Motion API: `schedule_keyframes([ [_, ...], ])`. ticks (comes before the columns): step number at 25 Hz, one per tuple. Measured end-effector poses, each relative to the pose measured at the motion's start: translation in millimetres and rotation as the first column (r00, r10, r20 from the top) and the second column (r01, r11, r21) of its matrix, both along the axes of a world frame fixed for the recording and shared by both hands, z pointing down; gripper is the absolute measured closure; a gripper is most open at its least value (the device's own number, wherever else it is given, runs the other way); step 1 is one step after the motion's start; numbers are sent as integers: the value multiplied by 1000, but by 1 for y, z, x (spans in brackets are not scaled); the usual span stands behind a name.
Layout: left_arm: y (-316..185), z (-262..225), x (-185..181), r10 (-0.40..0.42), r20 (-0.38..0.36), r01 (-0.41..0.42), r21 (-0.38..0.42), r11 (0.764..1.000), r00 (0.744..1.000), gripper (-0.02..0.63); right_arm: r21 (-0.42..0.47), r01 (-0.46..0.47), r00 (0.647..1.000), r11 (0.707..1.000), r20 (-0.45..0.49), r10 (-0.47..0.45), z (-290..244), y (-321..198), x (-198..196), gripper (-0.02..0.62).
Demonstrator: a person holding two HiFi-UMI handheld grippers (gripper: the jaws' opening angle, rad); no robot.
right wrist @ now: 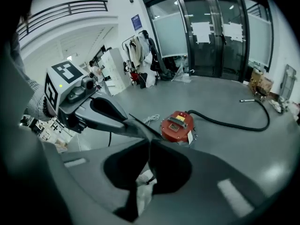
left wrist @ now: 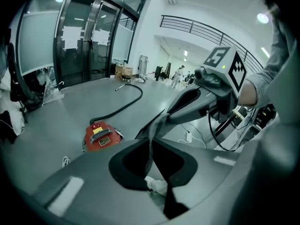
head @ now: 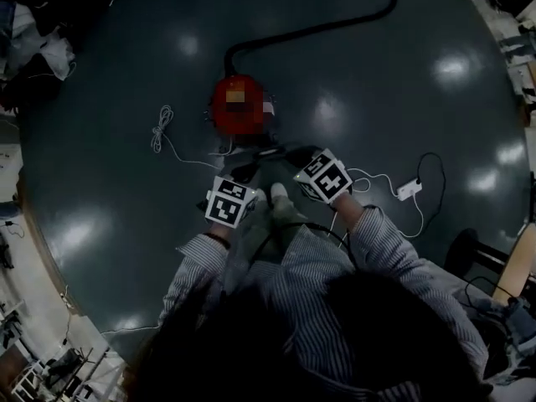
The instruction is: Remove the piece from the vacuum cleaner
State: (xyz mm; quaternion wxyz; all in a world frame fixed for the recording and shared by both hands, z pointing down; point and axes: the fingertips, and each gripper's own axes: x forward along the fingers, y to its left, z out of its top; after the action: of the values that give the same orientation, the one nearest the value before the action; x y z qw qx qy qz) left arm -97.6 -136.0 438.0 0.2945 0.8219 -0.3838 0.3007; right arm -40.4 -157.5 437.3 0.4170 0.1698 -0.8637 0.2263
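The vacuum cleaner (head: 240,105) is a squat red canister sitting upright on the floor, with its black hose (head: 335,25) snaking off away from it. The piece (head: 270,214) — limp, thin, grey, cloth-like — hangs near the canister, pinched in both the left gripper (left wrist: 150,161) and the right gripper (right wrist: 149,163).

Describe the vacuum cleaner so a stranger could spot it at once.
Start from the wide dark grey floor and follow the thick black hose that snakes across it. At the hose's end sits the vacuum cleaner, a round canister. It is the only red thing there; the thin cables near it are white.
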Motion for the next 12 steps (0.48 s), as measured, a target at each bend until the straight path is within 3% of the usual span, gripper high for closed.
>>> schedule_keyframes([
  [6,5,-84,-3,-50,-66,55,72,996,997,577,41,-54,990,998,132,48,-82,8,-5,575],
  [12,1,-120,-1,-99,-107,113,129,985,989,577,85,-86,977,993,203,67,-120,5,-1,575],
])
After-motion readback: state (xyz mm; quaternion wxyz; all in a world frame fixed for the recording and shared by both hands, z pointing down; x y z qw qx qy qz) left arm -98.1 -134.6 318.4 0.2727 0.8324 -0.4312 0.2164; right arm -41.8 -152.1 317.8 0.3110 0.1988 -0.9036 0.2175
